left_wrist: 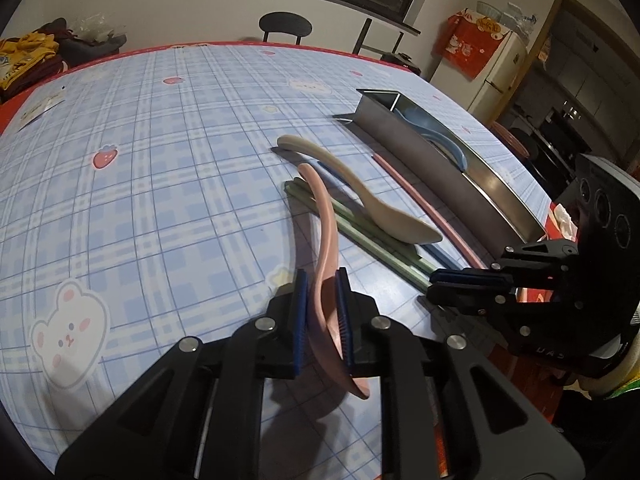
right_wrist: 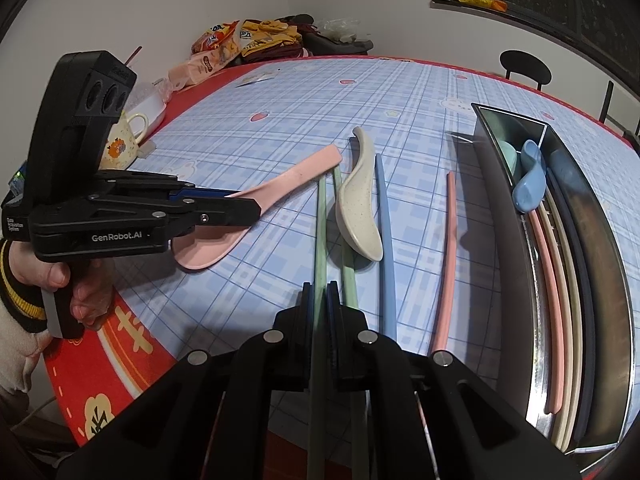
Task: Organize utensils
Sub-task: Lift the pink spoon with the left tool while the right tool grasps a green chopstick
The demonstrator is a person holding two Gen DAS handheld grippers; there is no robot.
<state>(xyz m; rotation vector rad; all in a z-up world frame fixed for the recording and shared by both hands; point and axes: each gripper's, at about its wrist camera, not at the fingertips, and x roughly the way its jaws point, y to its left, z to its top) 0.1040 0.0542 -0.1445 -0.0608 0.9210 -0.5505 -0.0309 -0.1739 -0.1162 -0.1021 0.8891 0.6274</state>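
Note:
My left gripper [left_wrist: 322, 280] is shut on a pink spoon [left_wrist: 326, 240] near its bowl; the handle points away and its bowl sits on the table in the right wrist view [right_wrist: 280, 188]. My right gripper [right_wrist: 320, 292] is shut on a green chopstick [right_wrist: 321, 216], with a second green chopstick [right_wrist: 348, 280] beside it. A cream spoon [right_wrist: 358, 208] lies across the chopsticks. A blue chopstick [right_wrist: 386, 248] and a pink chopstick [right_wrist: 446, 260] lie on the table. The steel tray [right_wrist: 600, 280] on the right holds a blue spoon [right_wrist: 530, 184] and several chopsticks.
The table has a blue plaid cloth [left_wrist: 160, 160] with a red border. A mug [right_wrist: 122, 140], snack bags [right_wrist: 216, 48] and clothes [left_wrist: 28, 56] sit at its edges. A black chair [left_wrist: 285, 26] stands at the far side.

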